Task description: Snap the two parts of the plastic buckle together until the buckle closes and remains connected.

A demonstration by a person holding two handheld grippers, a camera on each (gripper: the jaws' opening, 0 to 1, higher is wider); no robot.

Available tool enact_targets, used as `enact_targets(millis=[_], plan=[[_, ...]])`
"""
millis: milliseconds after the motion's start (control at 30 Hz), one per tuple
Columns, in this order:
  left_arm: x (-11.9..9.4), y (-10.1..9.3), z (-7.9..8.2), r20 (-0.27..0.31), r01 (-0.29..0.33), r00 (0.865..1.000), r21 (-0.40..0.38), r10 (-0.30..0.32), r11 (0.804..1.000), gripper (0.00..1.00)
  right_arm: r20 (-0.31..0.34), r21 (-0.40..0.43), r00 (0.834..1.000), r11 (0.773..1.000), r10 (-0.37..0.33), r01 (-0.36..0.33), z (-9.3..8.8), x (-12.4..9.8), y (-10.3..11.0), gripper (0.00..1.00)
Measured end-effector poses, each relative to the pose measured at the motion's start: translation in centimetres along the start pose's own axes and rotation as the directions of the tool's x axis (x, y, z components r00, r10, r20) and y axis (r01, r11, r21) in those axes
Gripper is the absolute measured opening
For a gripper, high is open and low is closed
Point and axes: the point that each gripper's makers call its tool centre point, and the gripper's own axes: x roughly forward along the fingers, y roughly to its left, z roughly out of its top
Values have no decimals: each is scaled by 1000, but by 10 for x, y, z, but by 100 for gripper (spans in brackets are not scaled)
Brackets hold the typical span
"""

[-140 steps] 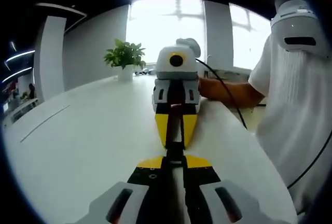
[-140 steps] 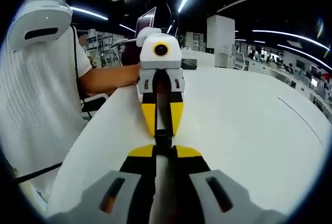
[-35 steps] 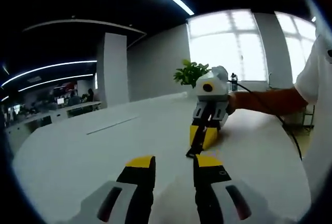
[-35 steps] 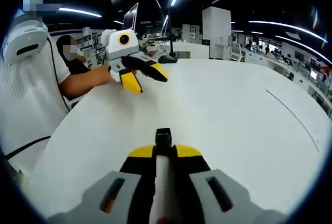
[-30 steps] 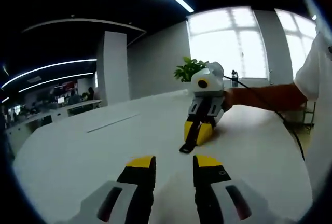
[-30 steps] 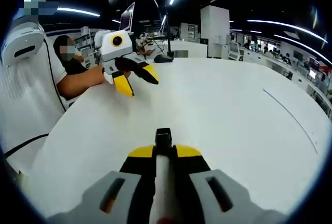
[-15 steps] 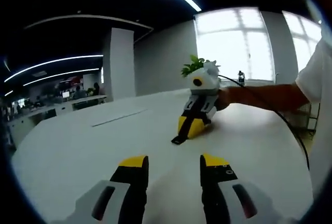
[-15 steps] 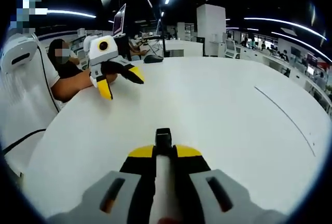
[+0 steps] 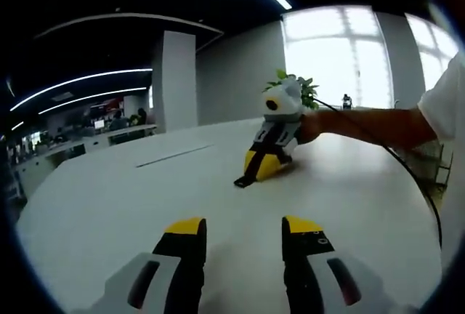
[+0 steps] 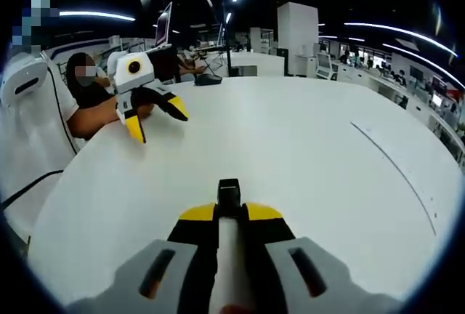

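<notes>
The black plastic buckle sticks out from the tips of my right gripper, which is shut on it; a white strap runs back between the jaws. In the left gripper view the same buckle pokes from the right gripper, just above the white table. My left gripper is open with nothing between its yellow-tipped fingers. In the right gripper view the left gripper hangs far off at the upper left, jaws spread. I cannot tell whether both buckle halves are joined.
A person in a white shirt stands at the table's edge, one arm stretched out, a black cable trailing from it. A potted plant stands behind. A thin seam crosses the tabletop.
Both grippers once held the buckle tip to tip. The left has let go and opened; over the last second the two have drawn further apart, the buckle staying with the right.
</notes>
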Motion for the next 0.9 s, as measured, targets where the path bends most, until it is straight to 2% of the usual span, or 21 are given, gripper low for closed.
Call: enact_targets(millis=[667,900], plan=[[2,3,-2,-11,-14,1000,20,14,1000,41,16,-8,1000,1000,1,-1,-1,-3,-2,12],[1,5,-2,-6,-16,1000,2,16,1000,41,20,-15,1000,1000,17,-17,0,-2,-2,17]])
